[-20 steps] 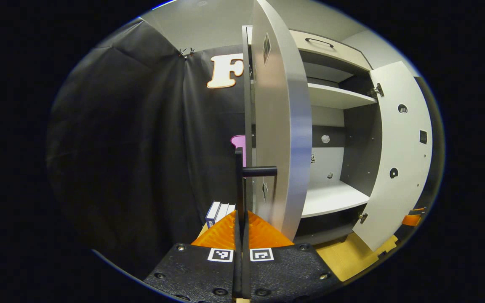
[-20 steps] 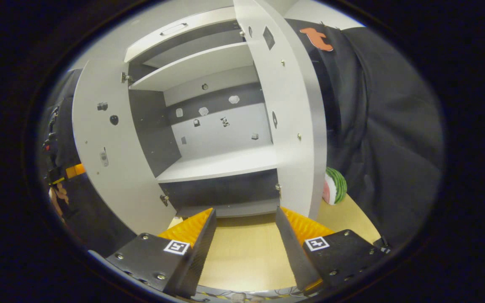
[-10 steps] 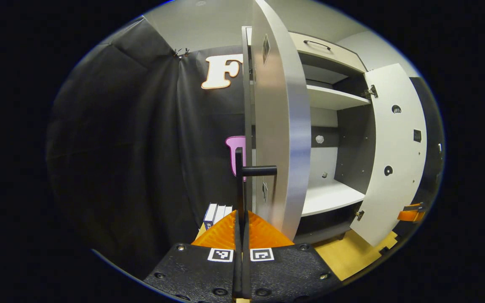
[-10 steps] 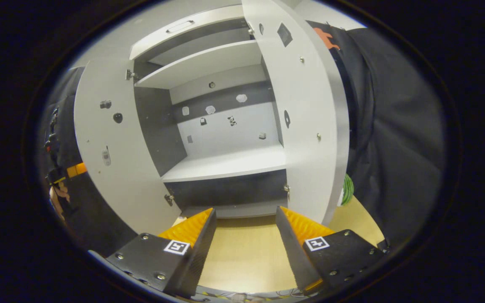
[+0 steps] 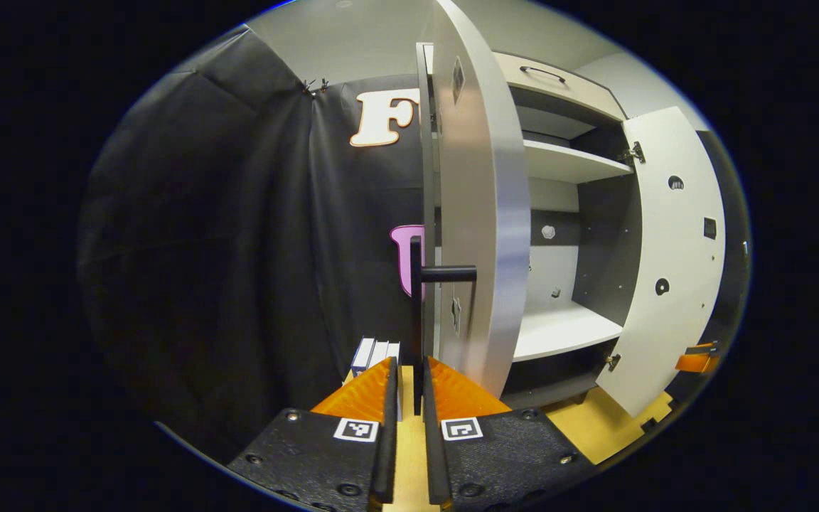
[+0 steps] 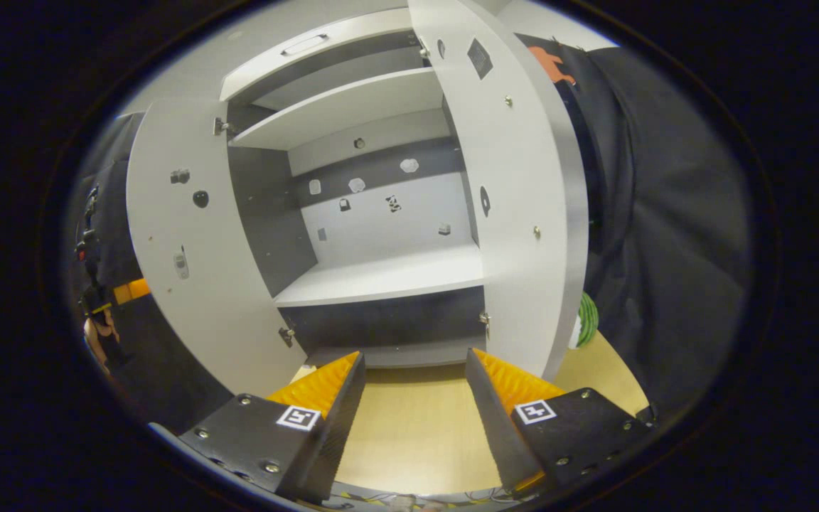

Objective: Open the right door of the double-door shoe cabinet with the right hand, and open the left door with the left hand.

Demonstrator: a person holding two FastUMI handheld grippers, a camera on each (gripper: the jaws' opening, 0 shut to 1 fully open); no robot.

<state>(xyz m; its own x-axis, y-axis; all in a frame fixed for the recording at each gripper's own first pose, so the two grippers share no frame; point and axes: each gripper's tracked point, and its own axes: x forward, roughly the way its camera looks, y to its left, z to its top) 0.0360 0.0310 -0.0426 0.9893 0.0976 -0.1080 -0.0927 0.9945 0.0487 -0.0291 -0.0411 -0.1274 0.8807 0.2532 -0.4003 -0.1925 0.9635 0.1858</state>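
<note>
Shoe cabinet doors swung wide, left tongs slightly parted around handle, right tongs wide.

Both views closely face the open cabinet.

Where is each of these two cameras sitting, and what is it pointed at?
Left gripper view: rides the left claw, looking along the edge of the open white left cabinet door; its black bar handle stands between the slightly parted fingers.
Right gripper view: rides the open right claw, facing the cabinet's white lower shelf over the pale wooden floor.
Shared: both open doors, the shelf, and the orange-trimmed other claw at each edge.
</note>
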